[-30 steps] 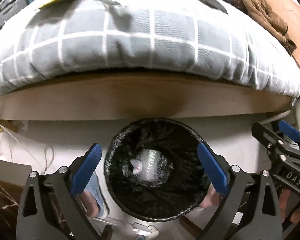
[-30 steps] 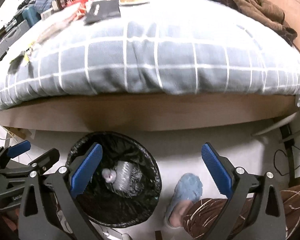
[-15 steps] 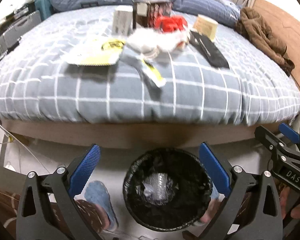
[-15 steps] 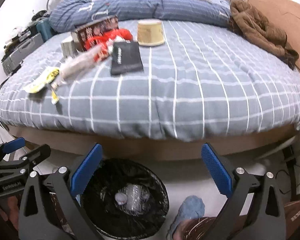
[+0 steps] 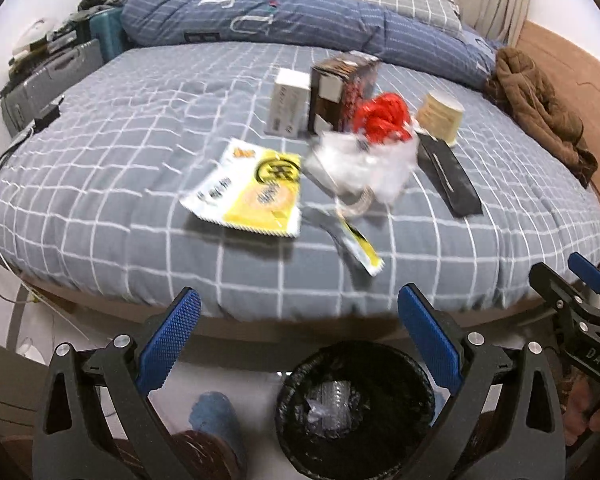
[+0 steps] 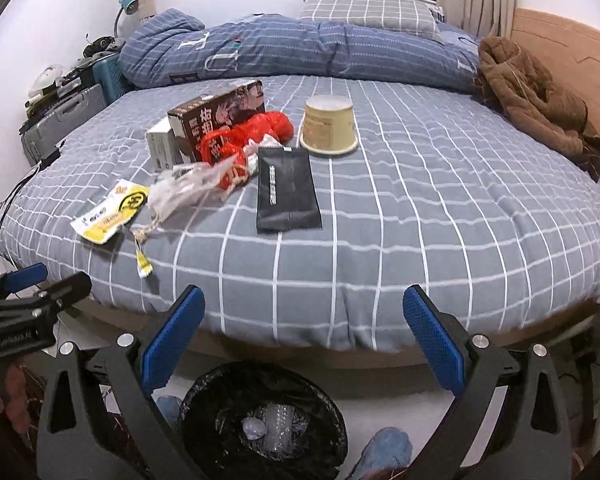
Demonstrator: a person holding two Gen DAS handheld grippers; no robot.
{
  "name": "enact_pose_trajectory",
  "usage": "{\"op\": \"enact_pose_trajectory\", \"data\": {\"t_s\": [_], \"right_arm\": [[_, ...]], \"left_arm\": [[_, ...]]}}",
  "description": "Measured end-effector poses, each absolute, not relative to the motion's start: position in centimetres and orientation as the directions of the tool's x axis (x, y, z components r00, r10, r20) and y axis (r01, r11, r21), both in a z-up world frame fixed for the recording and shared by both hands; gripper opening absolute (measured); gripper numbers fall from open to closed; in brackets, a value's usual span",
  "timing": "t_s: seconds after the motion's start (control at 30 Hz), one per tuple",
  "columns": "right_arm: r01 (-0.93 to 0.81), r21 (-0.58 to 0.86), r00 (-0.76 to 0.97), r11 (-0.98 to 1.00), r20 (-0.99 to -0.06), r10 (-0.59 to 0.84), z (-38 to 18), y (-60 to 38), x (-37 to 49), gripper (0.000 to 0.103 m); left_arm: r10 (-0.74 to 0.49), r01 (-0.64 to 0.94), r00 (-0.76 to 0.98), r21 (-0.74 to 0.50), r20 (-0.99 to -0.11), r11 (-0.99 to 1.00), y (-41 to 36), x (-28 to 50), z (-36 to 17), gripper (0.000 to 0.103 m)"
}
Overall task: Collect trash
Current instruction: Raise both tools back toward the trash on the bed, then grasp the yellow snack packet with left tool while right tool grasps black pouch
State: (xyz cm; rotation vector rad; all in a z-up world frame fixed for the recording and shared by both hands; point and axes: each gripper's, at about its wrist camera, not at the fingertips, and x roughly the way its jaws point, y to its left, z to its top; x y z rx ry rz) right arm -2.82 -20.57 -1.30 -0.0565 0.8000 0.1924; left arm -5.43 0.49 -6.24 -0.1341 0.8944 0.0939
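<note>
While both claws hang empty above the floor, the step in hand looks like going back to the bed for another piece of trash.

Left wrist view: the left gripper (image 5: 298, 338) stands wide open, holding nothing. Below it sits the black-lined bin (image 5: 356, 408) with a clear plastic bottle (image 5: 328, 404) inside. Ahead on the grey checked bed (image 5: 120, 168) lie a yellow wrapper (image 5: 252, 192), crumpled clear plastic (image 5: 360, 164), a red net bag (image 5: 382, 118) and two boxes. Half a second earlier this view sat lower, nearer the bin.

Right wrist view: the right gripper (image 6: 304, 340) is also spread open and empty. A black packet (image 6: 286, 190) and an upturned paper cup (image 6: 329, 125) lie nearest. Next, I judge, a reach forward over the mattress edge is needed.
</note>
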Motion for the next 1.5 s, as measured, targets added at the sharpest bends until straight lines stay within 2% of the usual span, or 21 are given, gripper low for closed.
{"op": "enact_pose_trajectory", "data": {"t_s": [0.2, 0.53, 0.8, 1.03, 1.13, 1.43, 1.5], "right_arm": [[-0.216, 0.005, 0.695, 0.976, -0.702, 0.157, -0.1, -19.4, 0.1, 0.095], [-0.225, 0.011, 0.696, 0.974, -0.698, 0.168, 0.7, -17.9, 6.8, 0.095], [-0.232, 0.025, 0.653, 0.972, -0.737, 0.174, -1.8, -17.3, 11.2, 0.095], [-0.241, 0.013, 0.605, 0.971, -0.78, 0.16, -4.9, -17.1, 12.4, 0.091], [-0.246, 0.015, 0.577, 0.969, -0.802, 0.158, -6.1, -17.0, 12.8, 0.084], [-0.26, 0.036, 0.538, 0.965, -0.824, 0.176, -7.0, -16.6, 13.3, 0.065], [-0.264, 0.032, 0.532, 0.964, -0.829, 0.174, -7.1, -16.5, 13.2, 0.056]], "left_arm": [[0.005, -0.141, 0.625, -0.106, -0.781, 0.984, 2.5, -2.7, -4.9, 0.097], [0.045, -0.151, 0.652, -0.071, -0.757, 0.986, 5.1, 3.4, -2.7, 0.097], [0.018, -0.142, 0.608, -0.087, -0.794, 0.986, 6.4, 6.4, -5.2, 0.097], [-0.013, -0.08, 0.554, -0.069, -0.833, 0.994, 5.1, 7.0, -7.8, 0.097], [0.011, -0.079, 0.543, -0.038, -0.84, 0.996, 4.8, 7.2, -8.6, 0.096], [0.027, -0.086, 0.513, -0.02, -0.858, 0.996, 5.2, 7.6, -9.8, 0.082], [0.034, -0.084, 0.506, -0.01, -0.862, 0.996, 5.1, 7.6, -10.1, 0.08]]}}
